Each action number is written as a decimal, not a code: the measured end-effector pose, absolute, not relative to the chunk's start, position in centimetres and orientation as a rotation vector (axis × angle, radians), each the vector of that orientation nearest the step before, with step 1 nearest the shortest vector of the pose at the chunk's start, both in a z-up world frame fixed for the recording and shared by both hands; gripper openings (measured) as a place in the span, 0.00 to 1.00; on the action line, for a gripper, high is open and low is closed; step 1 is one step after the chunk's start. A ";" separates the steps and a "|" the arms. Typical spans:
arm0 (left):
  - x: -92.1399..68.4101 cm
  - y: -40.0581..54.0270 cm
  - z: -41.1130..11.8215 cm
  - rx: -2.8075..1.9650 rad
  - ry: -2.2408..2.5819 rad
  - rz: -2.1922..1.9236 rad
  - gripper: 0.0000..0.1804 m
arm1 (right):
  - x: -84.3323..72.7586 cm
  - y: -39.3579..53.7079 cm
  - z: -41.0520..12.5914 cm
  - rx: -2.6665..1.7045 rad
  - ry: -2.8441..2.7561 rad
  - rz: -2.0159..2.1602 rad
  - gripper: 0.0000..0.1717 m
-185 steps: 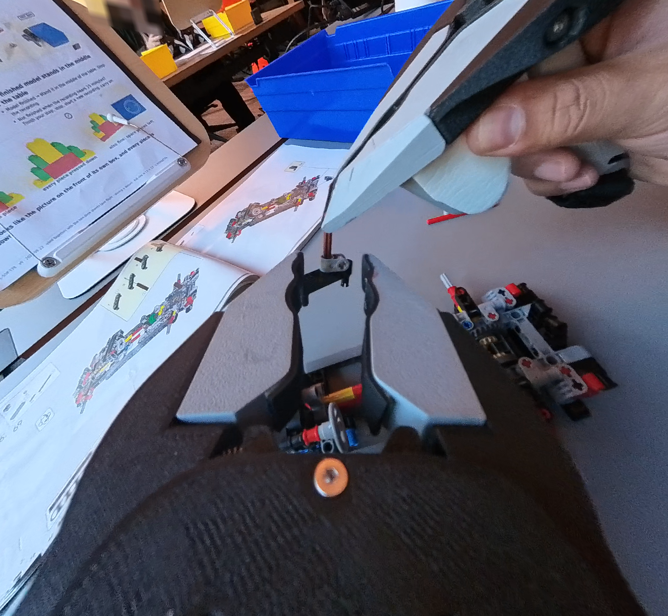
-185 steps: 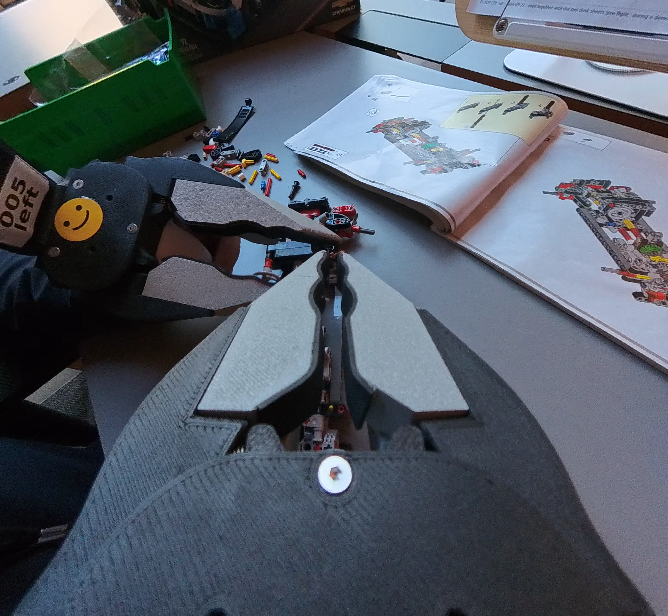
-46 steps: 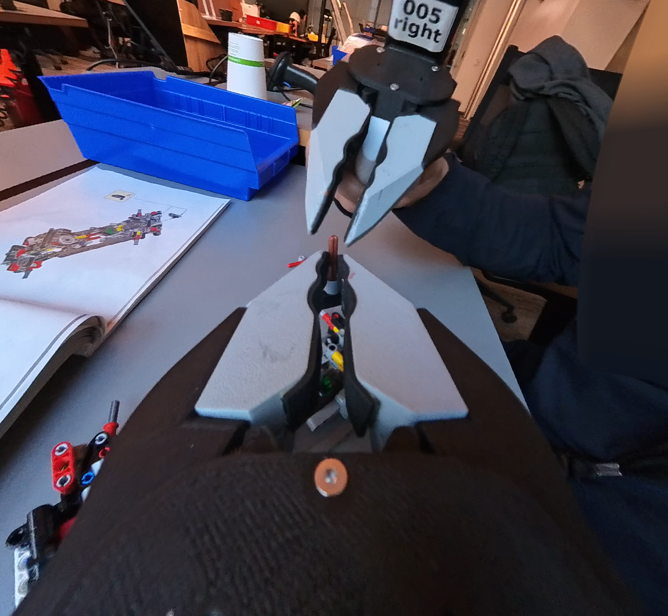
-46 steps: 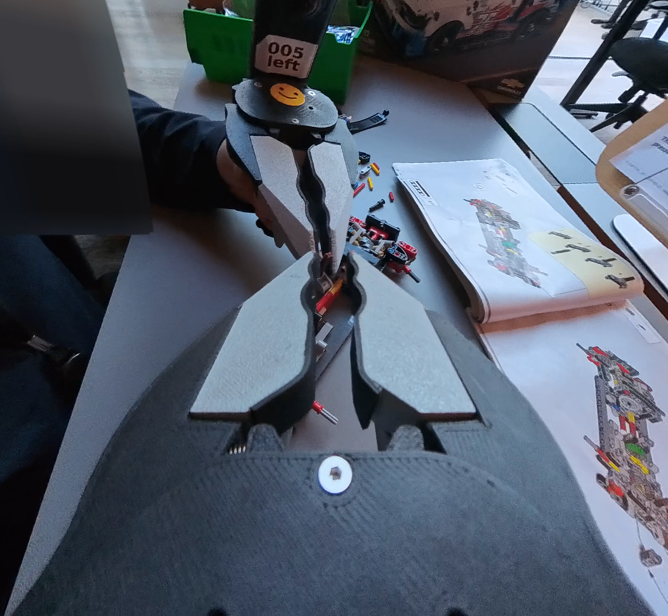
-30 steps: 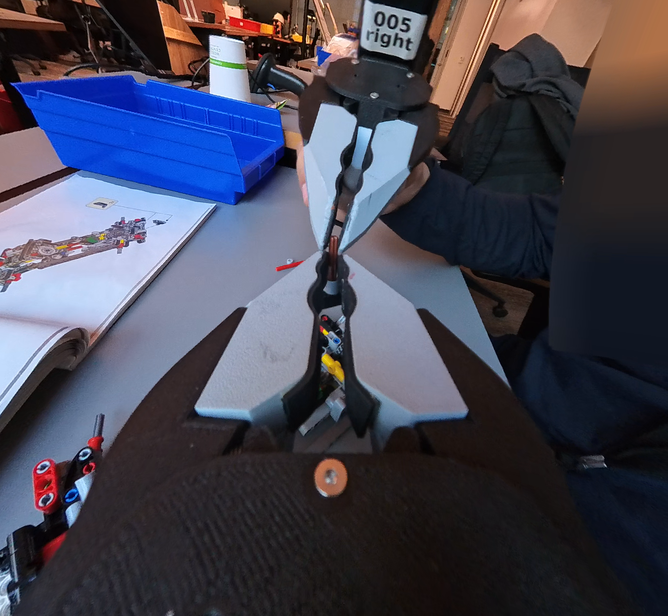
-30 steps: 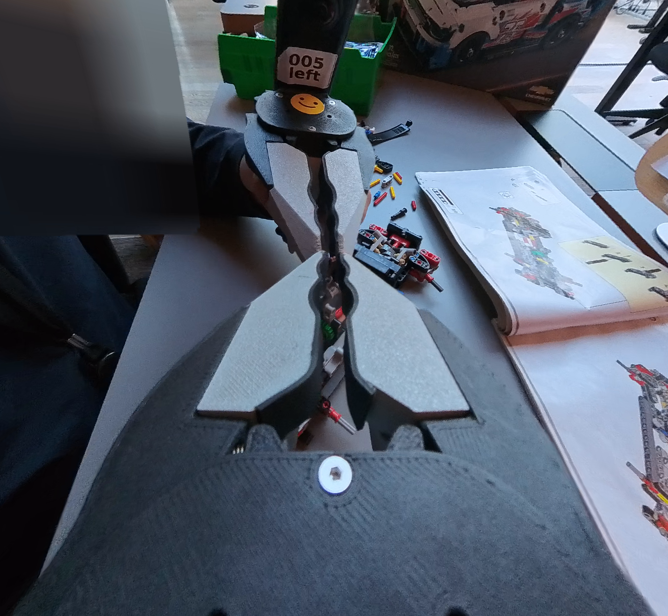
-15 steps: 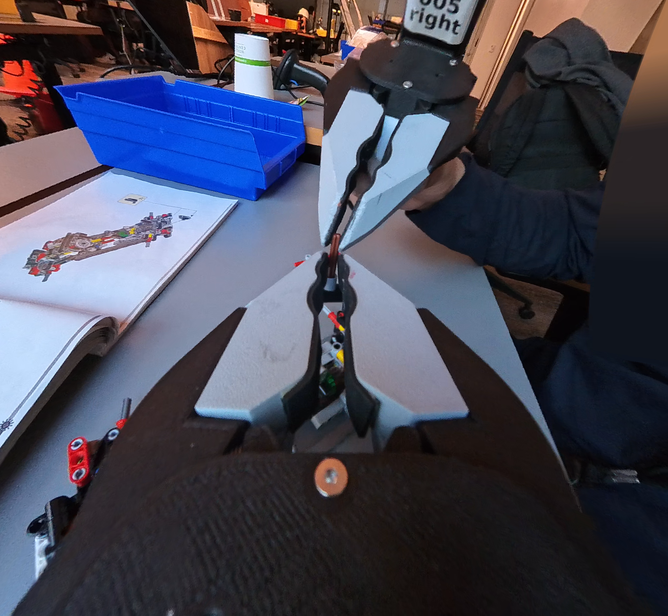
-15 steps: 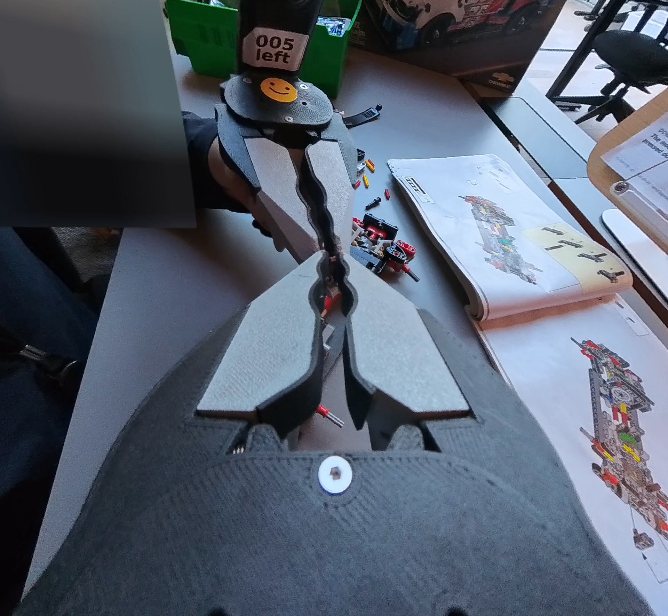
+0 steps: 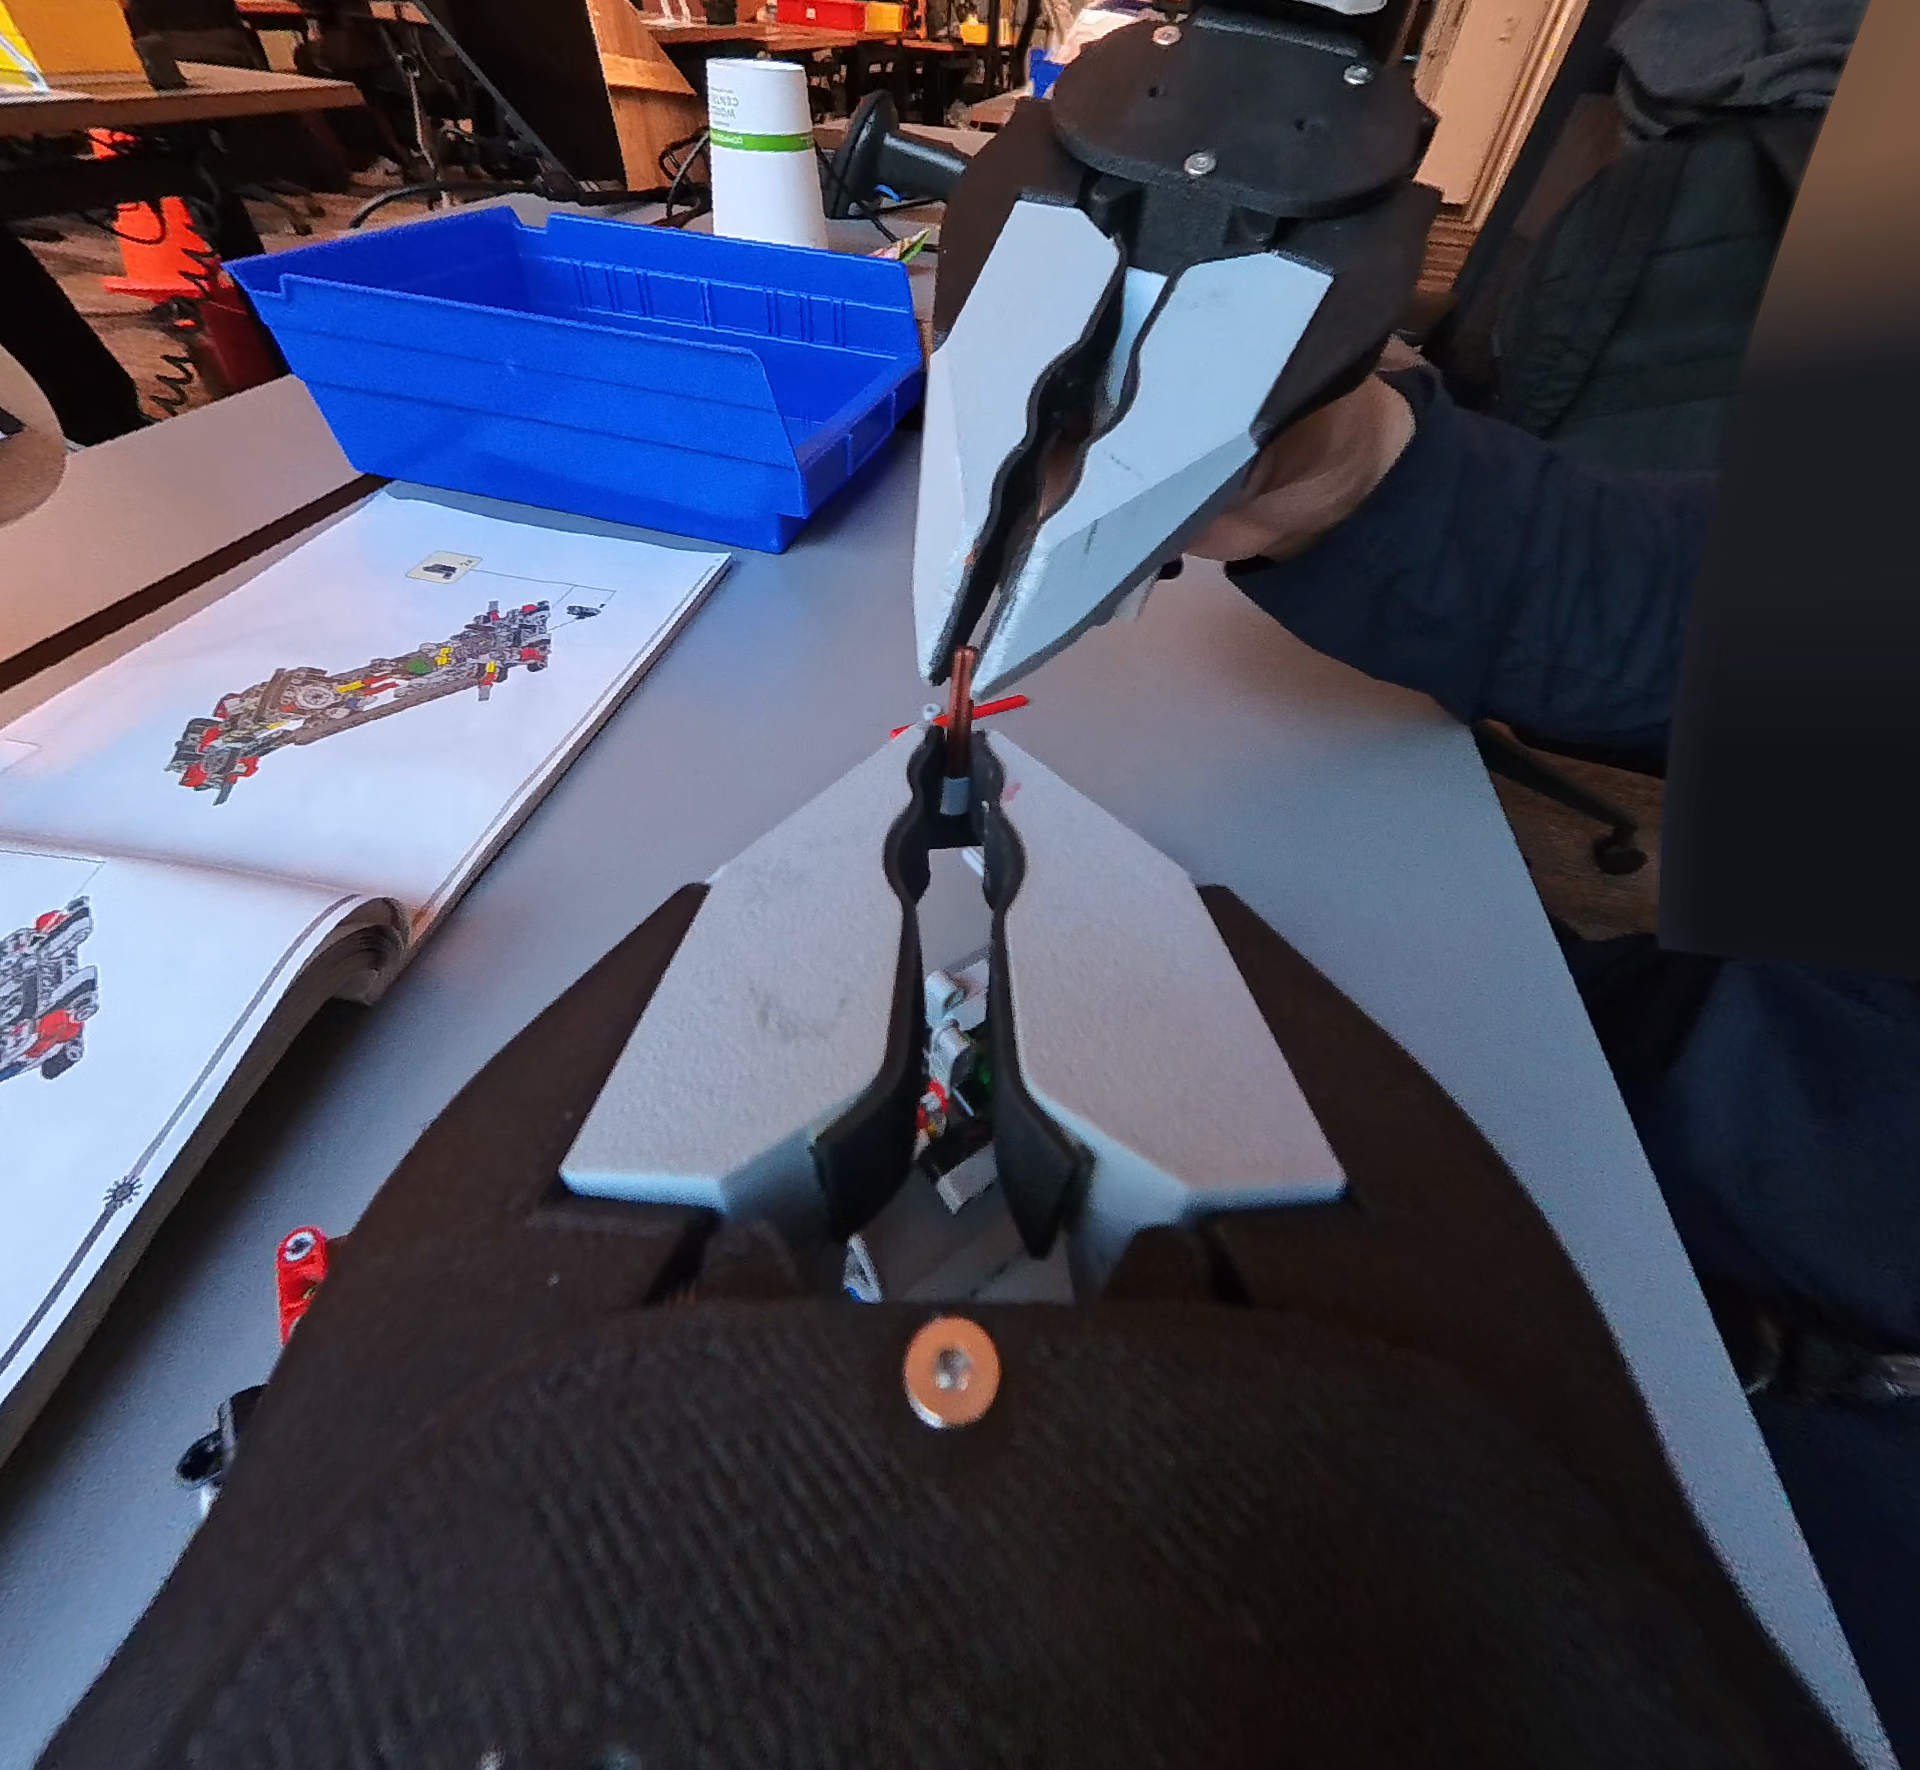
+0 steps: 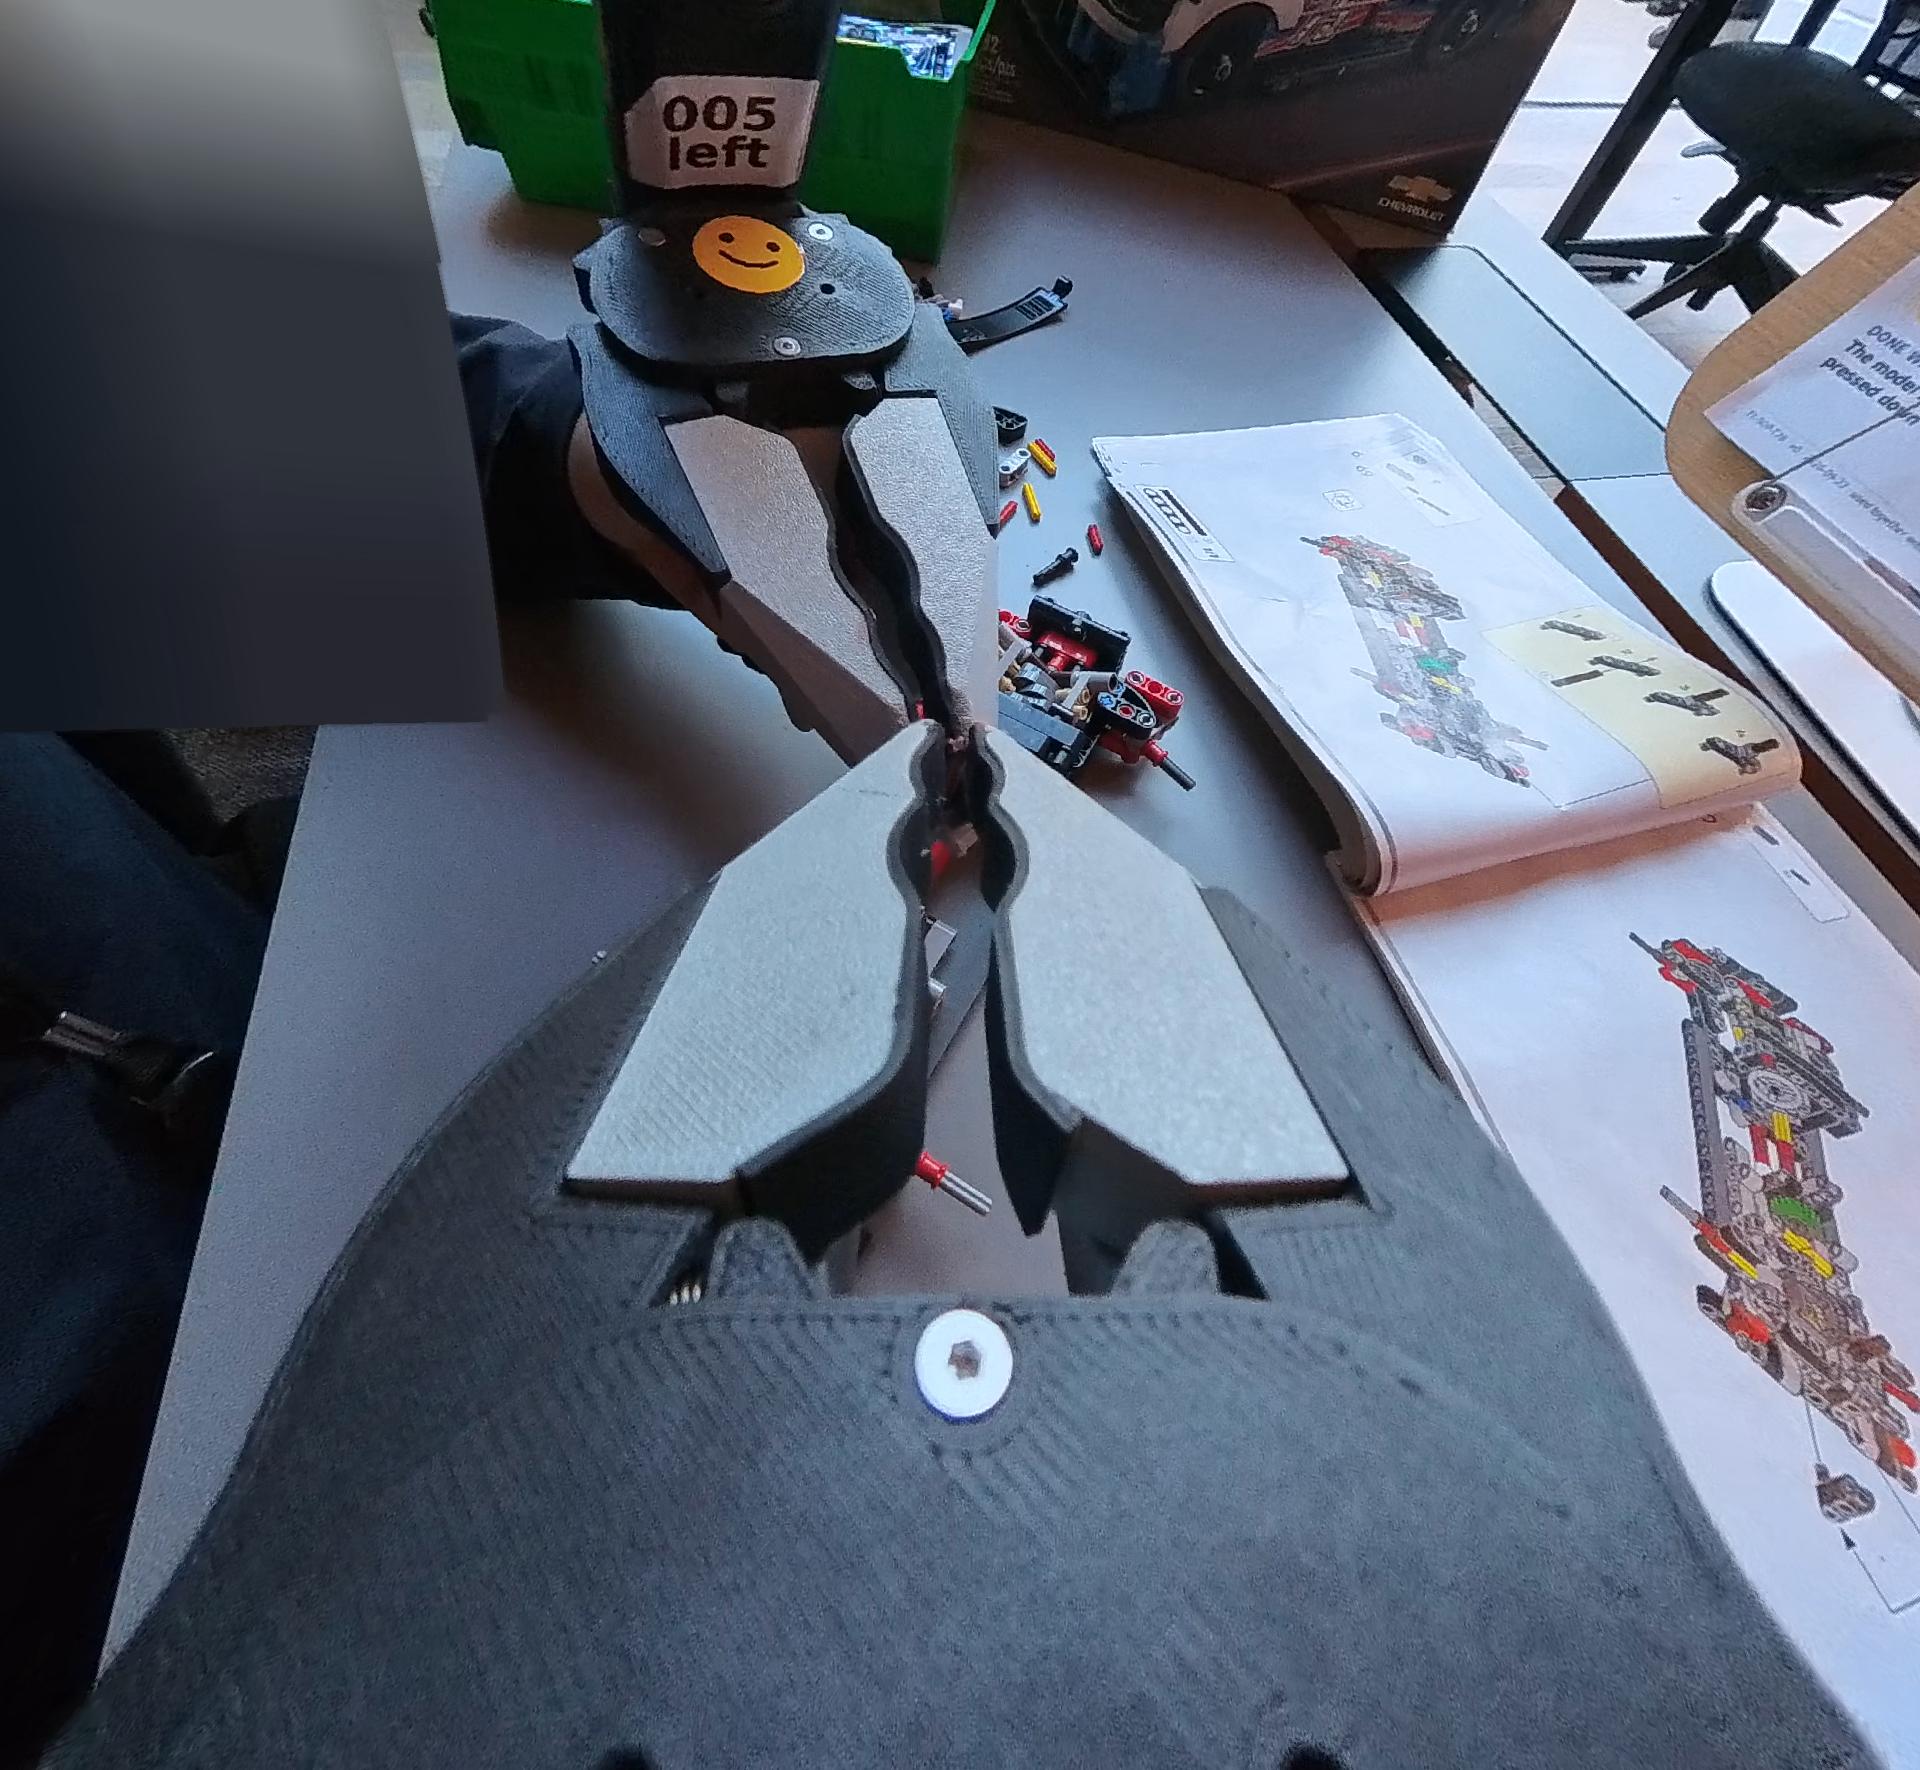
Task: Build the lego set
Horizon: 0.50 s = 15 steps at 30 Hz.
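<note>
Evidently a small join is under way above the tabletop (image 9: 1299,785): the left hand-held gripper (image 9: 951,764) is closed on a brown axle (image 9: 961,697) in a grey bush, and the right hand-held gripper (image 9: 956,671), nearly closed, meets the axle's top, contact unclear. Next comes fine alignment, I judge; the booklet (image 9: 416,660) and blue bin (image 9: 582,380) lie clear to the left, the tabletop's edge close on the right

Grey table (image 10: 1195,349) w/ manual (image 10: 1455,640), blue bin (image 9: 582,370), loose bricks (image 10: 1029,473).
</note>
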State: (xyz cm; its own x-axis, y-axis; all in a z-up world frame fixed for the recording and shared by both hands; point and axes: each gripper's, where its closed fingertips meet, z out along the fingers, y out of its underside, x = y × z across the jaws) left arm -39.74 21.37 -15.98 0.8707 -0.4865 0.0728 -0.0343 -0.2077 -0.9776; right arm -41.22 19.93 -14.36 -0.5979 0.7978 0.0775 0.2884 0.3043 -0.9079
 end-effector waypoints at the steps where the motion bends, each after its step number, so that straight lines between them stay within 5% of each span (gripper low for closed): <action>1: -39.8 21.4 -16.0 -1.746 0.398 -0.425 0.01 | -41.3 20.0 -14.4 -0.967 -2.048 1.262 0.01; 15: -39.3 21.2 -16.1 -1.744 0.464 -0.371 0.00 | -40.7 19.6 -14.3 -0.969 -2.041 1.352 0.01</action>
State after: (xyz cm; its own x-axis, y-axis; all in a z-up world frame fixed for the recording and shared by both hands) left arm -39.33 21.23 -16.07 0.8683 -0.4960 -0.0005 -0.1081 -0.1882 -0.9762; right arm -40.74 19.64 -14.32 -0.6193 0.7848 0.0238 0.2843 0.2524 -0.9249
